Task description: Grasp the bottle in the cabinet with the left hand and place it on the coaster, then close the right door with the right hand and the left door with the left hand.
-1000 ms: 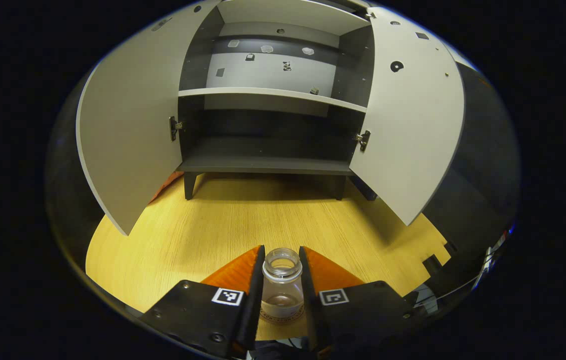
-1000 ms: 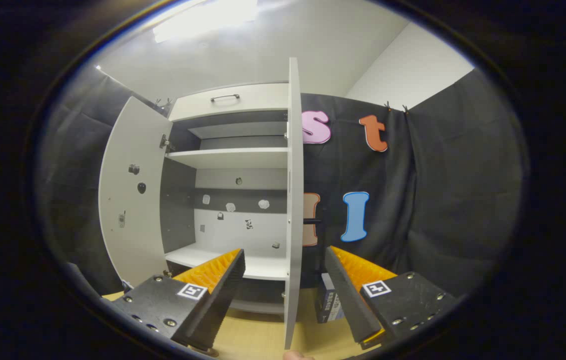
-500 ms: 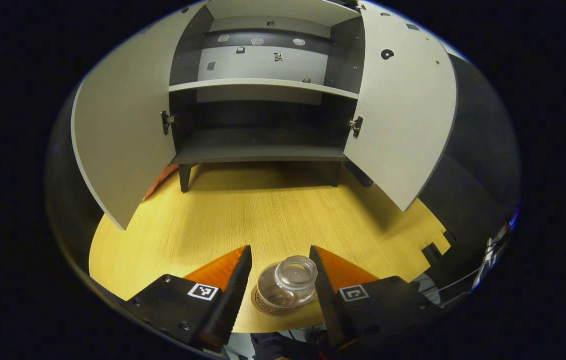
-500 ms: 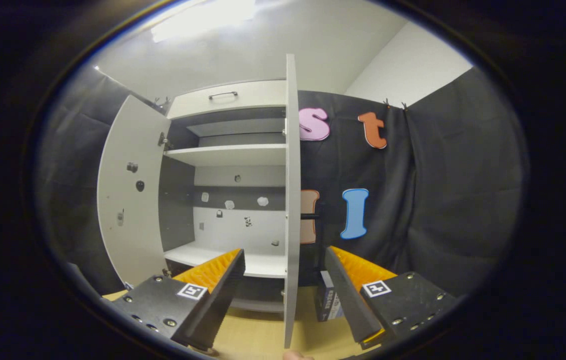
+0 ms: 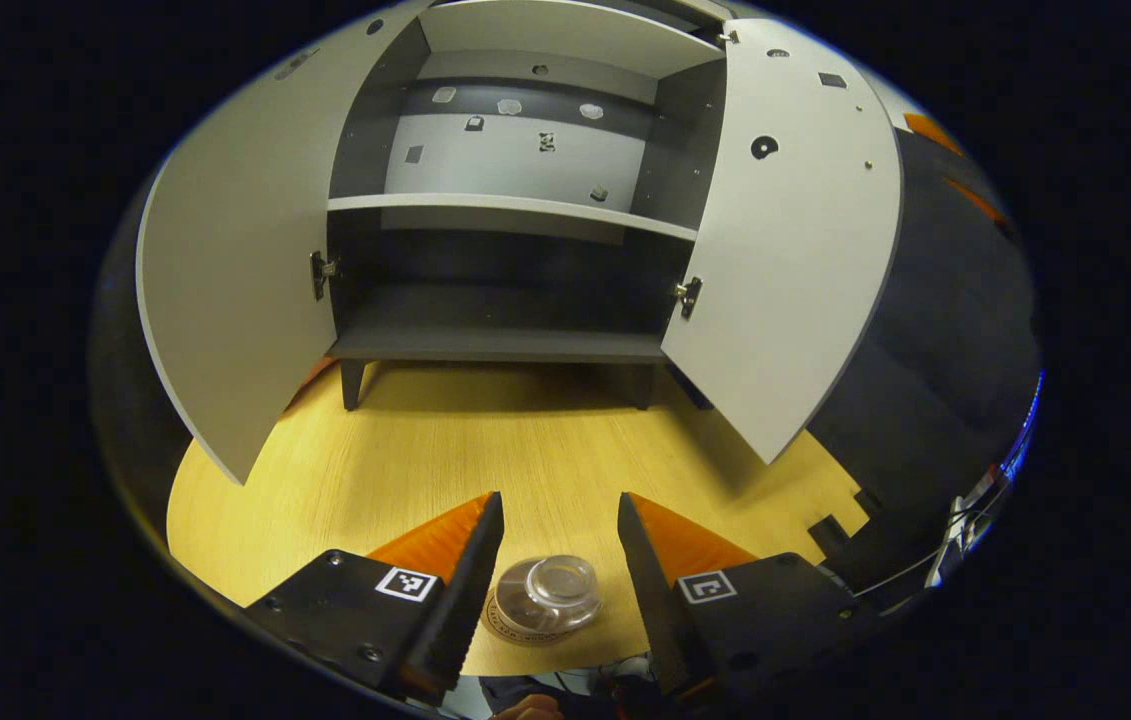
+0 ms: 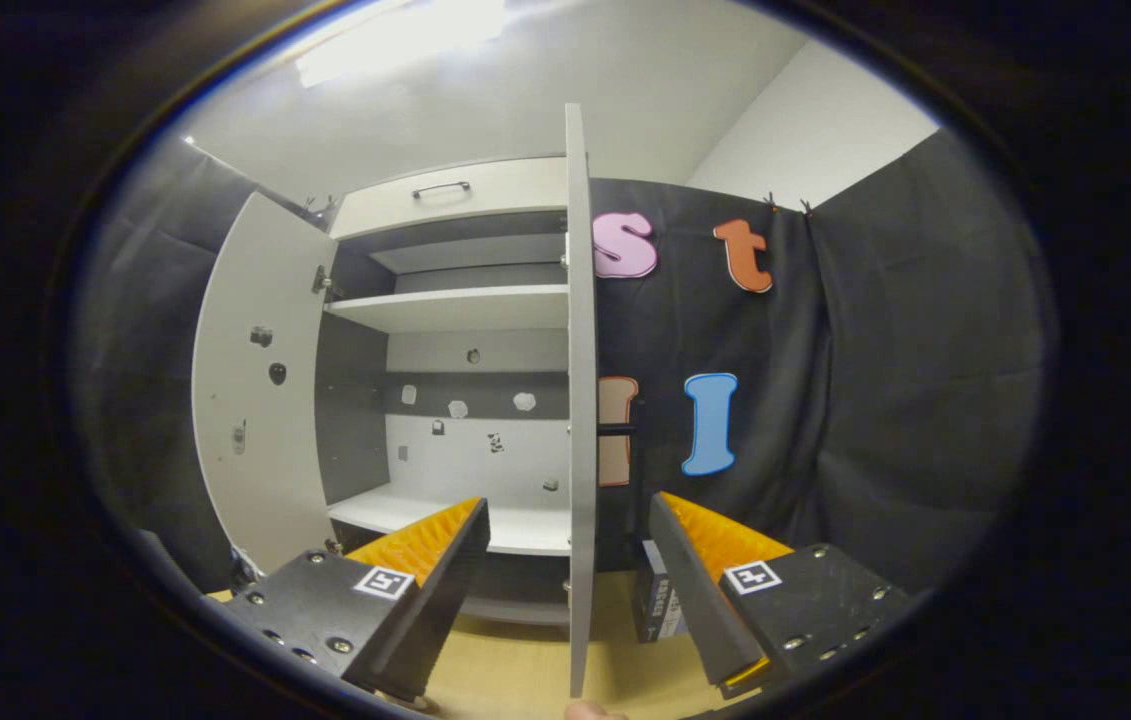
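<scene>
No text can be read; print ringing the coaster (image 5: 525,632) is too small to tell

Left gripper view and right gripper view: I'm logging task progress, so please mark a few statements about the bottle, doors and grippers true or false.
1. The bottle stands on the coaster. True.
2. The left gripper is shut on the bottle. False: its fingers stand open, apart from it.
3. Both cabinet doors are closed. False: the left door and right door stand open.
4. The right gripper is open. True.
</scene>
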`<state>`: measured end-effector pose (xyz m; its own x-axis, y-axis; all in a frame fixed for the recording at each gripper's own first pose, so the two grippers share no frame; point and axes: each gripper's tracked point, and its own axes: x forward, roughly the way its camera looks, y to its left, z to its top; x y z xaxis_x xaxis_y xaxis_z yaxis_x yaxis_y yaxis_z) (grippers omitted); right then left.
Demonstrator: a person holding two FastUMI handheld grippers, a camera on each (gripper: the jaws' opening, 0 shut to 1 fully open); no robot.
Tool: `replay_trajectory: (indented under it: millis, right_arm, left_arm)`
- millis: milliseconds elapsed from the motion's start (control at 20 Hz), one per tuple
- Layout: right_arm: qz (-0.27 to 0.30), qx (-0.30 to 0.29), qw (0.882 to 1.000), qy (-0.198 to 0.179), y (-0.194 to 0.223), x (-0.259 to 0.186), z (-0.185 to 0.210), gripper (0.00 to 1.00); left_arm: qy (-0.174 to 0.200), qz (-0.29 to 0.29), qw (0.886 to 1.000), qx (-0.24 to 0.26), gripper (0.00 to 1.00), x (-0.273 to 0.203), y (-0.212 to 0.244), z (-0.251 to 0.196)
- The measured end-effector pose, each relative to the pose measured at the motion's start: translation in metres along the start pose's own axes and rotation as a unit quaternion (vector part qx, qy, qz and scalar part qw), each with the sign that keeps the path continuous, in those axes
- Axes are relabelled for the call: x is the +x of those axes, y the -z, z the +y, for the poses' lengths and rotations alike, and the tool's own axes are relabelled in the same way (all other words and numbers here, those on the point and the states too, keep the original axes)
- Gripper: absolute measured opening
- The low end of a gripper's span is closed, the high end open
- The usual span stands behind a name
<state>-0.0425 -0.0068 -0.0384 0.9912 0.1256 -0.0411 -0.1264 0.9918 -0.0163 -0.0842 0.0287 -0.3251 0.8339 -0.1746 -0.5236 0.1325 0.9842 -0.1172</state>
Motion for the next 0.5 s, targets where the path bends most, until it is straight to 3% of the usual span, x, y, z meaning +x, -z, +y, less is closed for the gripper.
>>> replay_trajectory:
  millis: [300, 500]
  right_arm:
    - [0.007, 0.001, 1.0, 0.001, 0.006, 0.004, -0.001, 0.97]
    - [0.008, -0.002, 1.0, 0.006, 0.007, 0.006, -0.004, 0.97]
  left_arm:
    - [0.005, -0.095, 0.995, 0.019, 0.72, -0.021, -0.1, -0.005]
    - [-0.009, -0.18, 0.983, 0.042, 0.72, -0.045, -0.182, -0.005]
